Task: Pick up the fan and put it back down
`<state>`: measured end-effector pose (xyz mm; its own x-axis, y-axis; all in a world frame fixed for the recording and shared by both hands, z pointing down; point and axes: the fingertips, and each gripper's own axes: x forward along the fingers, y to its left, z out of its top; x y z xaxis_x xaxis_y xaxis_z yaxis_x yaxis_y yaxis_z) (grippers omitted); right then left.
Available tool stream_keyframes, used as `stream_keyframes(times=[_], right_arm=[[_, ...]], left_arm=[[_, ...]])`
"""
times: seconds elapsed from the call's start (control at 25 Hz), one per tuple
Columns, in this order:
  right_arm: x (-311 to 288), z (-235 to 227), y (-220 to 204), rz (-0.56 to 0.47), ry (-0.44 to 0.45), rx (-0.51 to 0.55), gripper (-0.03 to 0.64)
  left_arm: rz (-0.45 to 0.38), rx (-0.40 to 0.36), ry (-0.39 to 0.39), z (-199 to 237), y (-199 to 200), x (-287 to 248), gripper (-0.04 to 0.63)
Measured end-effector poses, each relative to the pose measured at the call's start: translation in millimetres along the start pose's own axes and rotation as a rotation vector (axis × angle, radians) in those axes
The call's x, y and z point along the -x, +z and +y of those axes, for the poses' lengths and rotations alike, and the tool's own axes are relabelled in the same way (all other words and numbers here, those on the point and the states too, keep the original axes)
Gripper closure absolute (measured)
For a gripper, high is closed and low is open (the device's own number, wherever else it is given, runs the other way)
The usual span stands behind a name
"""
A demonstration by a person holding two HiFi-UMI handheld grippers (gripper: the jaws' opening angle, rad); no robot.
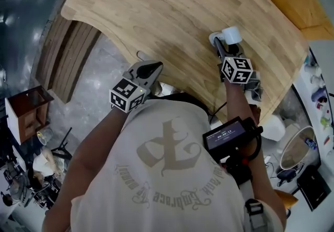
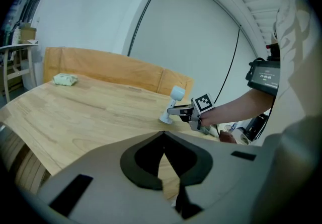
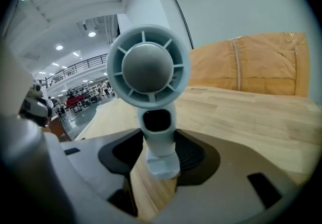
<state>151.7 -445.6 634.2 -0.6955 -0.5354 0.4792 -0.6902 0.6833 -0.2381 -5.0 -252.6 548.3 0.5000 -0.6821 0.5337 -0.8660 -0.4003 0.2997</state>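
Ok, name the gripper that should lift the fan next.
Right. The right gripper has its jaws closed on the stem of the fan, which stands upright on the wooden table. The left gripper is at the table's near edge, jaws together, empty.

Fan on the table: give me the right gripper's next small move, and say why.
Probably raise the right gripper straight up a little, assuming the lift is not yet done. Its jaws press on both sides of the fan's stem. The fan stands upright, and in the left gripper view its base seems to rest on the table.
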Motion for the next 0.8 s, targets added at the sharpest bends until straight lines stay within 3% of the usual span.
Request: stream_keyframes(times=[0.56,0.8], right_arm=[[-41.7,0.8,2.5,0.043,-0.001,0.146,0.410],[-39.3,-0.2,1.2,0.032,-0.015,0.139,0.410]], left_arm=[[-0.005,0.035,0.094,18.3,-7.2,25.9,0.584],[-0.012,0.035,0.103,18.4,-6.9,32.3,0.584]])
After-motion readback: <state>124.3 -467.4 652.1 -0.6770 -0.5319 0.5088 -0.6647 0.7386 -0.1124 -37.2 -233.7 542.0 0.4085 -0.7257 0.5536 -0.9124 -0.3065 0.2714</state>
